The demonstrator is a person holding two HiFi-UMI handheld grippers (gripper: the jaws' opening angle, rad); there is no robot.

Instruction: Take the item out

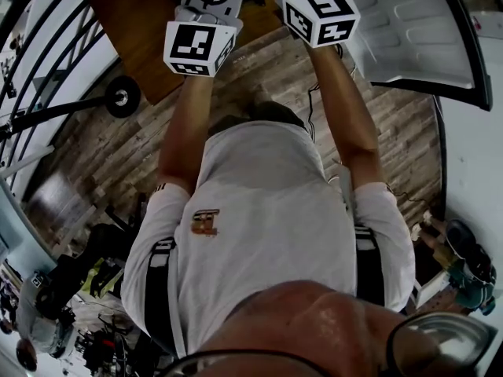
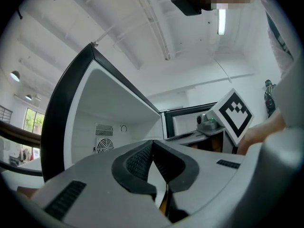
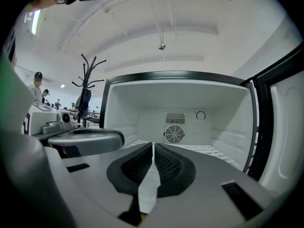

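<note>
Although the task calls for an item to be removed, no view shows that item. The white refrigerator compartment with a black frame point(image 3: 128, 110) stands open. As far as the right gripper view reaches, its interior is bare: a round fan vent point(image 3: 174, 134) on the back wall and a ribbed white floor point(image 3: 211, 151) with nothing on it. The gripper's own body hides the nearest part of that floor, so the item's whereabouts cannot be confirmed.

The right gripper point(image 3: 153, 146) is aimed squarely into the opening. Its black ridged fingers point(image 3: 140, 163) are pressed together with nothing between them. The left gripper point(image 2: 152, 144) is held alongside and turned slightly off, toward the compartment's side wall. Its fingers point(image 2: 137, 160) are likewise closed on nothing. The right gripper's black-and-white marker cube point(image 2: 232, 115) shows just beside it.

In the head view both arms are extended forward over the wood-plank floor point(image 1: 259, 81), and the white moulded door panel point(image 1: 409, 30) is swung wide to the right. That leaves the approach unobstructed.

Judgement: the grippers are presented at the opening as for a reach inside, but no grasp is prepared. The fingers would have to spread before anything could be taken. The removal itself is not yet begun.
</note>
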